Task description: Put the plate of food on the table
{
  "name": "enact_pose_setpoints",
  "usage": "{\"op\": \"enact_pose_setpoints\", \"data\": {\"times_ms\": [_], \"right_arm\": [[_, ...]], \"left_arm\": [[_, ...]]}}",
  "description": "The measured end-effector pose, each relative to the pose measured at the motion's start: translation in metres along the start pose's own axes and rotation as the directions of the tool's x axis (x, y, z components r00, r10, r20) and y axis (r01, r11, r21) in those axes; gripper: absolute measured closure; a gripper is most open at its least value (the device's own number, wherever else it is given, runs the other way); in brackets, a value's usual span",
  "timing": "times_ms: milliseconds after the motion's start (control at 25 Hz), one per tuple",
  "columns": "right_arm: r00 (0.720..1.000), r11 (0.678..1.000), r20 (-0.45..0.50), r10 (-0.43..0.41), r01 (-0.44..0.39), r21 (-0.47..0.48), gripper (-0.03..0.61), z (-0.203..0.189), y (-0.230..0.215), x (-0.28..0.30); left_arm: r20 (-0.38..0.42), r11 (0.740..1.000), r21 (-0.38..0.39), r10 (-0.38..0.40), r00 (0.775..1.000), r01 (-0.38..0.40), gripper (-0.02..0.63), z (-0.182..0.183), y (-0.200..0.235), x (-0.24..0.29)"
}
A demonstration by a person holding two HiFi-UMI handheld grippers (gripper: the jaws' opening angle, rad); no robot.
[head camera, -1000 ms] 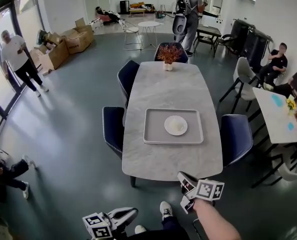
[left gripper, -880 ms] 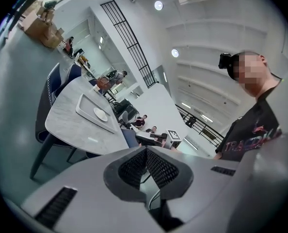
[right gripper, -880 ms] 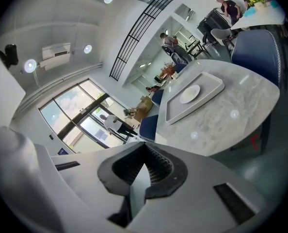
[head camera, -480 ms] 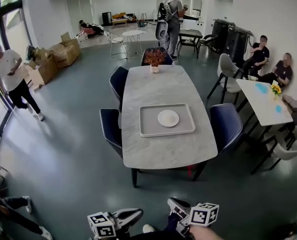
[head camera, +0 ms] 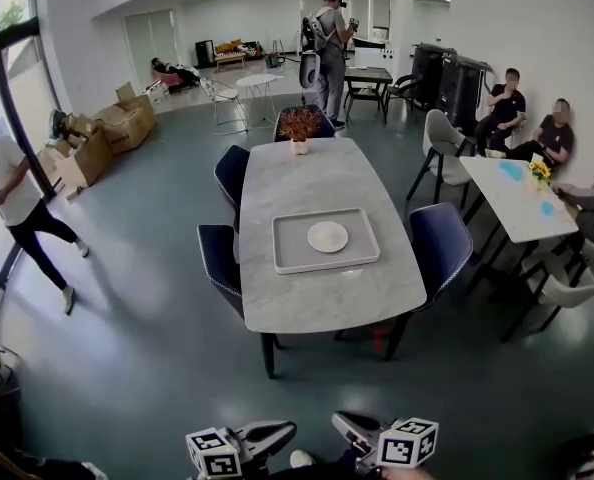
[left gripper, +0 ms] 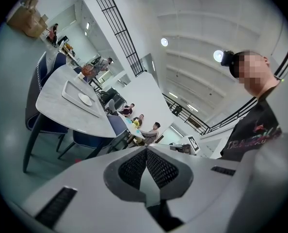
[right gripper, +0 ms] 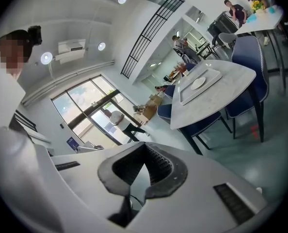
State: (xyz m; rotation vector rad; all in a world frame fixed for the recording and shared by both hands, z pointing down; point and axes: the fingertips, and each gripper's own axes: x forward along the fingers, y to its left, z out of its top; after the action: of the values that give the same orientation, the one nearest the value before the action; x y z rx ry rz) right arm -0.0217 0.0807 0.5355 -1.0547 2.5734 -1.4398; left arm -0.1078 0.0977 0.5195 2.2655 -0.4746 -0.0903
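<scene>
The marble table stands well ahead of my claws, out of reach. On it, the grey tray carries the white plate. I judge the plate stiff, glazed, slippery and breakable, so I'd pinch its near rim. My left claw and right claw are both closed on nothing.

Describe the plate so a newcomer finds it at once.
Start at the long grey stone-topped table in the middle of the room. On its near half lies a rectangular grey tray, and the small round white plate sits inside it. The table's only other item, a reddish potted plant, stands at the far end.
</scene>
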Motion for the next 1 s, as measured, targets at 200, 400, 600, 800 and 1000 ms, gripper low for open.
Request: {"op": "enact_pose_setpoints", "data": {"times_ms": [200,400,600,800,1000], "right_arm": [[1.0,1.0,-0.001,-0.007,0.007,-0.008,0.569,-0.007,-0.005,-0.013],[1.0,1.0,-0.005,0.004,-0.004,0.021,0.569,-0.014,-0.003,-0.019],[1.0,1.0,-0.01,0.008,-0.008,0.023,0.569,-0.024,0.001,-0.019],[1.0,1.0,-0.011,0.02,-0.019,0.018,0.571,-0.029,0.008,-0.018],[0.999,0.999,-0.021,0.032,-0.032,0.006,0.571,-0.032,0.016,-0.014]], "left_arm": [[-0.007,1.0,0.0,-0.015,1.0,0.015,0.607,-0.007,-0.007,0.012],[-0.019,1.0,0.003,-0.026,0.999,0.026,0.607,-0.011,-0.014,0.015],[-0.014,1.0,-0.016,-0.027,1.0,0.026,0.607,-0.017,-0.015,0.008],[-0.012,1.0,0.006,-0.023,1.0,0.023,0.607,-0.016,-0.021,0.002],[-0.009,1.0,0.019,-0.024,1.0,0.024,0.607,-0.015,-0.023,-0.003]]}}
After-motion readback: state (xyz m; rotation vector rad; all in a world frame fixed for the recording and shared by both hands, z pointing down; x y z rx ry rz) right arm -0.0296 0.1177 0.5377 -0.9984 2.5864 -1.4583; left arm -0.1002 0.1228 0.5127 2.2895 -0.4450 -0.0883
